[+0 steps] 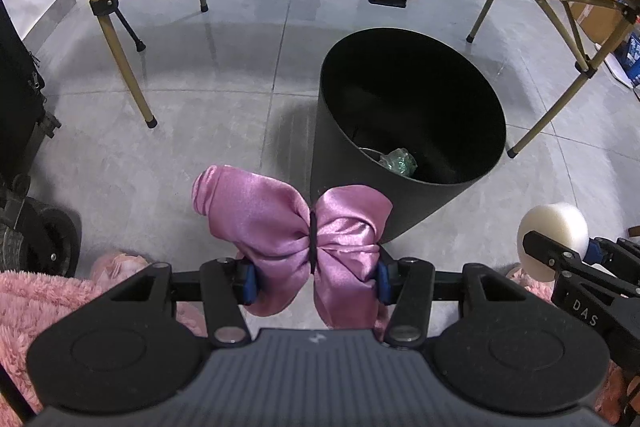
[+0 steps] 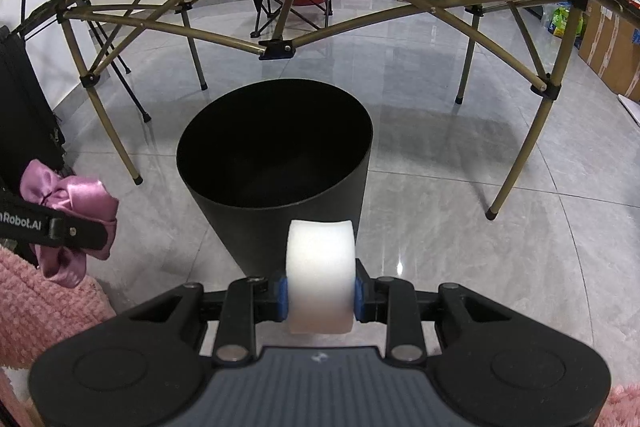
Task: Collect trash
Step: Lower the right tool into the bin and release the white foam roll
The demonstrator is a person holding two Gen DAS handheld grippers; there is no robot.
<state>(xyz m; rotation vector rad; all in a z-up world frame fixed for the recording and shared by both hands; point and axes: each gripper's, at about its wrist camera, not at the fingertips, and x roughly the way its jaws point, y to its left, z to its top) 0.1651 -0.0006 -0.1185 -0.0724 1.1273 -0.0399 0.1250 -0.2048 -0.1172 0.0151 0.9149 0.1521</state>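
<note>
The left gripper [image 1: 316, 277] points steeply downward, its blue-padded fingers [image 1: 249, 282] clamped from 9 and 3 o'clock on a pink satin bow [image 1: 296, 227]. The right gripper [image 2: 320, 295] tilts downward too, its pads pressing a white foam piece [image 2: 320, 275] from both sides. In the left wrist view the right gripper sits at 3 o'clock, just beside the left one.

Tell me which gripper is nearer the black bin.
Too close to call. Left gripper holds the pink bow beside the black bin; right gripper holds white foam before it.
</note>
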